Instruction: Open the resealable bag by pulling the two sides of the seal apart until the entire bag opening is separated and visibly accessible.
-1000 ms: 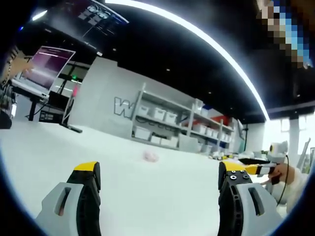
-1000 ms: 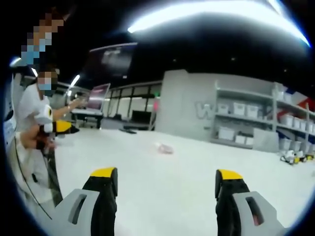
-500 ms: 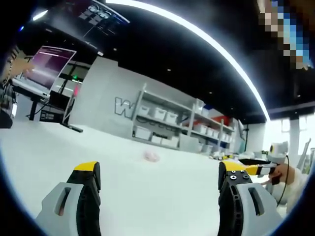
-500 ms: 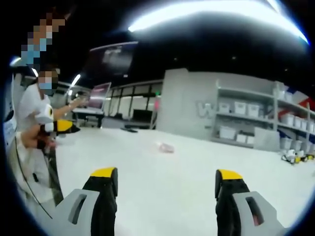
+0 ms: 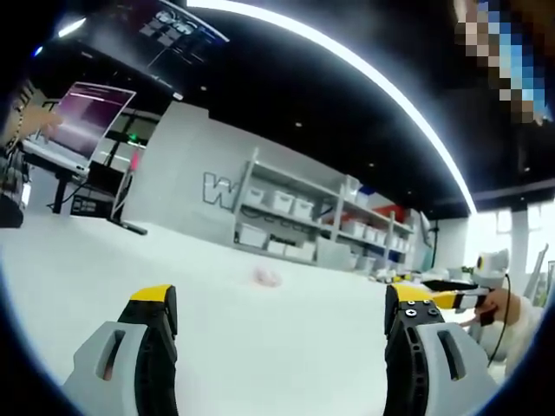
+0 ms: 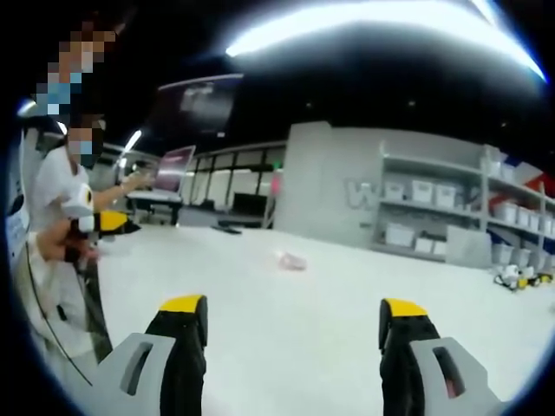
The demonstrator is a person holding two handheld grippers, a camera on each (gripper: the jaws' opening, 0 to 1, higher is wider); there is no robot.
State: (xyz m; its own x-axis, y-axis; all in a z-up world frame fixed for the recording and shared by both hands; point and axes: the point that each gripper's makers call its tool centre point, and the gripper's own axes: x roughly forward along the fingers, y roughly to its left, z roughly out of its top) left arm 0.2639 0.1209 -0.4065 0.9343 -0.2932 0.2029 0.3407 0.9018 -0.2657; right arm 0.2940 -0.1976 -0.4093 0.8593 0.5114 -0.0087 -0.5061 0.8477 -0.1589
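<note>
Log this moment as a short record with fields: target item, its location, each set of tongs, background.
target: small pinkish translucent resealable bag
location: lying far off on the white table surface
left tongs: open, empty, well short of the bag
right tongs: open, empty, well short of the bag
seal: too small to tell
background: grey shelving unit with white bins

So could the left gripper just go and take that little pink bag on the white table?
Probably yes: the left gripper is open and bare white table lies between it and the bag, which sits some way ahead.
</note>
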